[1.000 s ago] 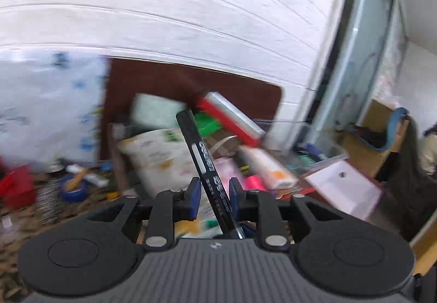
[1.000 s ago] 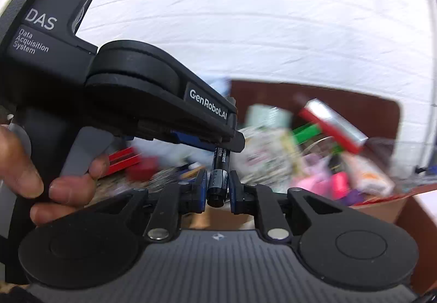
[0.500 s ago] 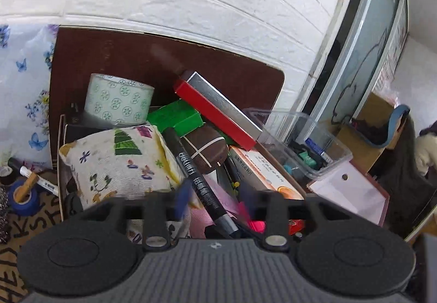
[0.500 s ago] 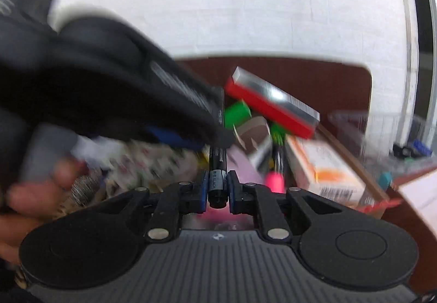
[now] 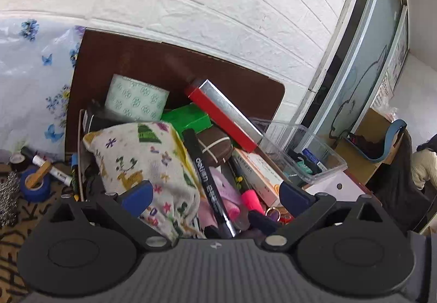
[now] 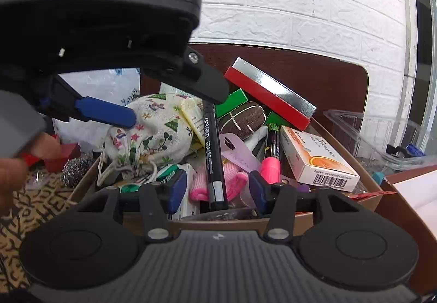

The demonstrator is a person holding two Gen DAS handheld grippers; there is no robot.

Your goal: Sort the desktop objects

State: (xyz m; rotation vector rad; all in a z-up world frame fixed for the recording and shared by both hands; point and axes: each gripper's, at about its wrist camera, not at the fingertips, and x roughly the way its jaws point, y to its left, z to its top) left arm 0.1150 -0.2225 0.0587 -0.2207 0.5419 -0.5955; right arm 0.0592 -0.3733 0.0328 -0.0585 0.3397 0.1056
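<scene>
Marker (image 6: 212, 150): black, rigid, light, slick barrel; atop box (image 6: 366, 180) clutter, pointing 12 o'clock.
Grasp: mid-barrel.
Left gripper (image 5: 215, 193): spread wide, empty.
Right gripper (image 6: 215, 191): parted, empty.

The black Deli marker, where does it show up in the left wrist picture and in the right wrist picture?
Left wrist: the black Deli marker lies diagonally at lower centre, in the cardboard box, between the open fingers of the left gripper.
Right wrist: the marker runs nearly upright at centre, just above the open right gripper.
Shared landmark: the red and silver box, leaning up and to the right of the marker in both views.
</scene>
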